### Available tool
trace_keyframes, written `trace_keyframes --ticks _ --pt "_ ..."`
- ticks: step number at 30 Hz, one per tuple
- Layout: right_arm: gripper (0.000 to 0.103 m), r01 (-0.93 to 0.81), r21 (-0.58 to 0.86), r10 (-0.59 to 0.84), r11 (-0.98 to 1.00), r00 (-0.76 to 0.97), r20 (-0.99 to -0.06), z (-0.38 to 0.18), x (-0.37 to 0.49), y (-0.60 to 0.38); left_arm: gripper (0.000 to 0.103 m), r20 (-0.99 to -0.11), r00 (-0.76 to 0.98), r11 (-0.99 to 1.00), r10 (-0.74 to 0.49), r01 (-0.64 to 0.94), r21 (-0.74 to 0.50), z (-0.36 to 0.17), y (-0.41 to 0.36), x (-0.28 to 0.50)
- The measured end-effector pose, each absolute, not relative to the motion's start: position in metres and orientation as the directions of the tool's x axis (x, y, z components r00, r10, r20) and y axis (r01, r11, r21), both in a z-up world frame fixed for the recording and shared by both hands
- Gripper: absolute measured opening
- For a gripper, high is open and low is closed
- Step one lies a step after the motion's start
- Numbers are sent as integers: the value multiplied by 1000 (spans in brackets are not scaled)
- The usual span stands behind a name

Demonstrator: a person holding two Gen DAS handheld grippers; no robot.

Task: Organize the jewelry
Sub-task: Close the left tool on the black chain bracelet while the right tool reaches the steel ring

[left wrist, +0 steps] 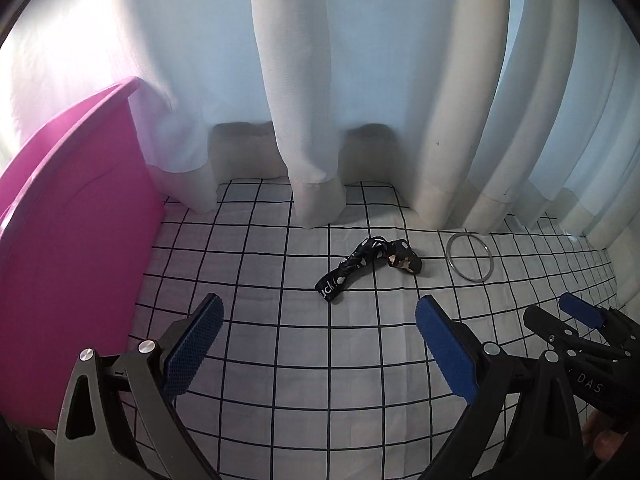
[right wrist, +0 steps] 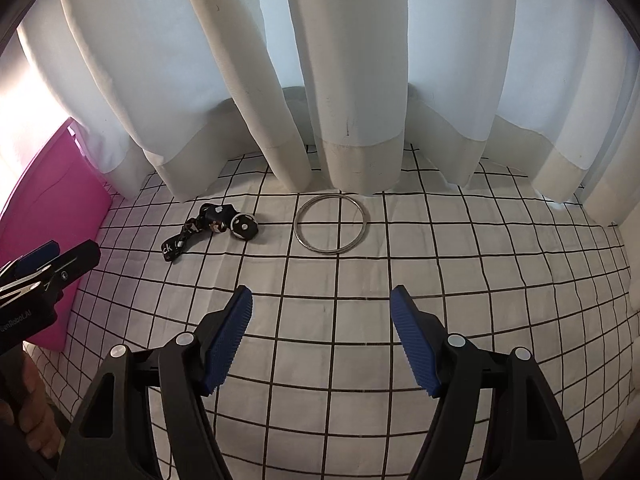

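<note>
- From the left wrist, we see our left tool (left wrist: 319, 313) spread wide and empty above the grid-patterned cloth (left wrist: 304, 360). Ahead lie a black printed band (left wrist: 366, 258), perhaps a bracelet, and right of it a silver bangle (left wrist: 470, 257). A pink box (left wrist: 76, 248) stands at left.
- From the right wrist, our right tool (right wrist: 321, 305) is released, holding nothing. The bangle (right wrist: 331, 225) lies flat beyond it by the curtain (right wrist: 352, 80); the band (right wrist: 210, 229) lies apart, leftward.
</note>
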State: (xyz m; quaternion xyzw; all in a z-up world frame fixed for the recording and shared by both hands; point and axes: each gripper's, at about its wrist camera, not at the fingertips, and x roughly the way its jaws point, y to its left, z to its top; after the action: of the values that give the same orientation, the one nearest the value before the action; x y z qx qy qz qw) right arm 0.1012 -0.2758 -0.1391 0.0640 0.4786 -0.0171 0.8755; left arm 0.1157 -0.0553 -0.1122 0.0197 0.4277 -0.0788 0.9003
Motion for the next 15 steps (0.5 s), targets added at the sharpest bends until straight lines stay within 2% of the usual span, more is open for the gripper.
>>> trace_keyframes --ticks 7,15 --pt "68 92 100 39 991 511 -859 -175 143 -286 95 -811 574 985 -117 171 -22 -156 -72 154" --pt "68 95 110 49 989 496 -867 -199 170 -291 95 -828 550 979 -111 204 4 -181 -89 174"
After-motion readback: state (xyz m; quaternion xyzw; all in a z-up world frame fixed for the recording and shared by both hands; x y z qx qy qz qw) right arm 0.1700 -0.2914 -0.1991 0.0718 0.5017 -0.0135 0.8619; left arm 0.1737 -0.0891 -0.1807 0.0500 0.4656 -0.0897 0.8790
